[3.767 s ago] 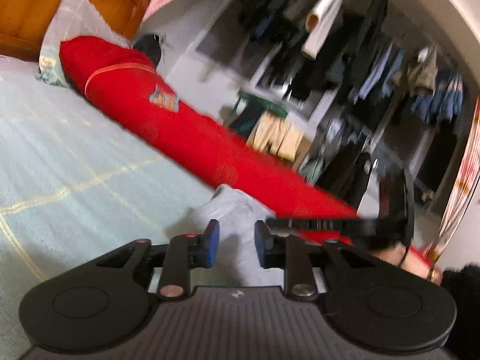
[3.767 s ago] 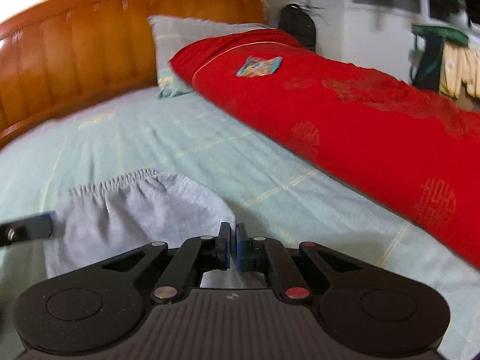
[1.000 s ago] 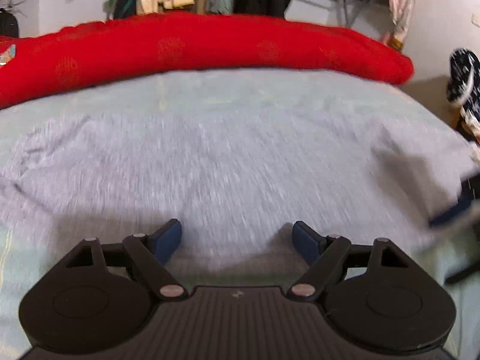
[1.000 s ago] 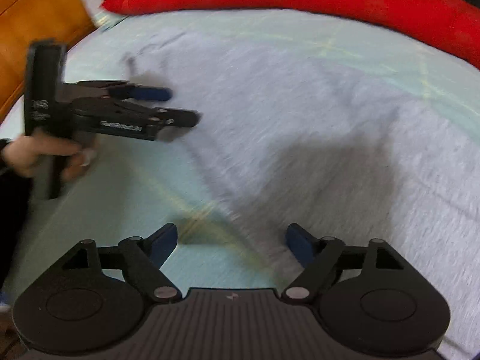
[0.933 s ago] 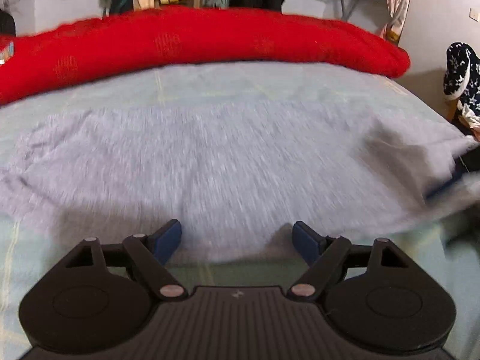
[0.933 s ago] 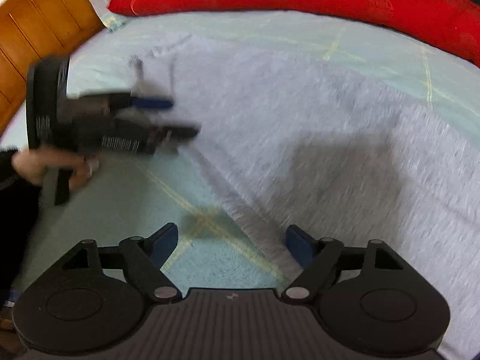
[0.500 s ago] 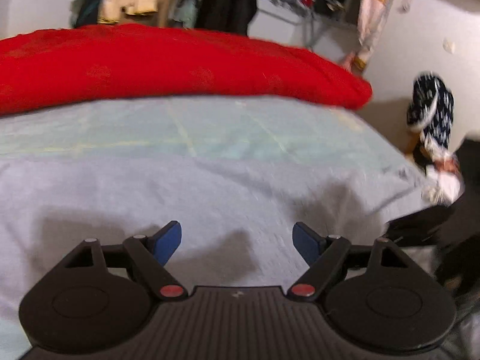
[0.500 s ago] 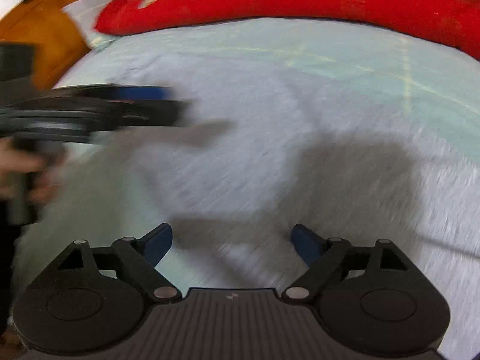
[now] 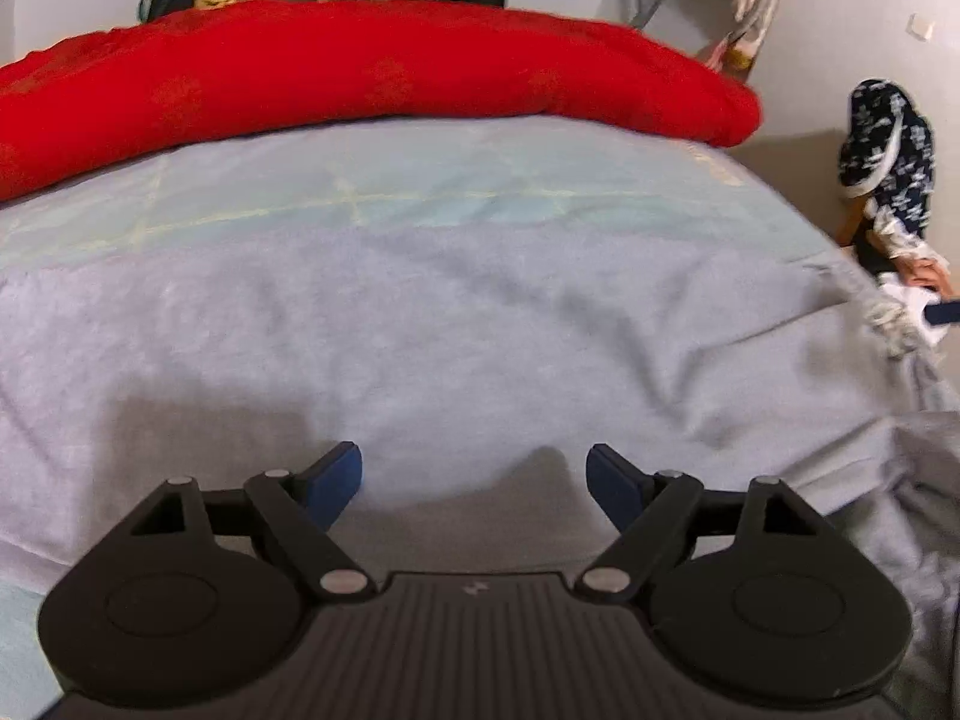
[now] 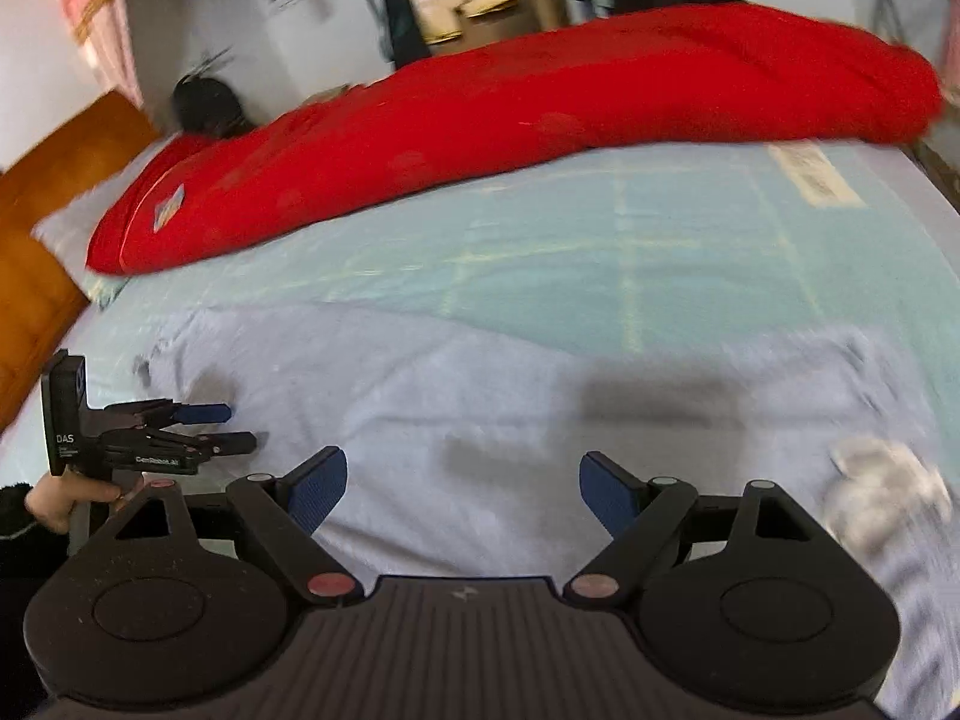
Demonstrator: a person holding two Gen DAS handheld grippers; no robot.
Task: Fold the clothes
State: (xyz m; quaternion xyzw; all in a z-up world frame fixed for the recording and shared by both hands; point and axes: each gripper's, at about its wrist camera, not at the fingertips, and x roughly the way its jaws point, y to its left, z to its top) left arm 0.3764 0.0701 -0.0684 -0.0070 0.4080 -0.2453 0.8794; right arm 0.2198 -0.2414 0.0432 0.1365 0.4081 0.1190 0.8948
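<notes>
Bed (image 9: 540,192) bears grey garment (image 9: 480,324); left gripper (image 9: 474,474) and right gripper (image 10: 462,483) gape wide, empty.

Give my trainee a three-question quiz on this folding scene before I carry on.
1. True or false: the left gripper is clamped on the grey garment.
2. What lies along the far side of the bed, beyond the garment? A) red quilt B) laundry basket C) open suitcase
3. Fill in: the right gripper hovers with its jaws ____.

Key:
1. False; it is open above the spread garment, nothing between the jaws.
2. A, the red quilt.
3. Open.
</notes>
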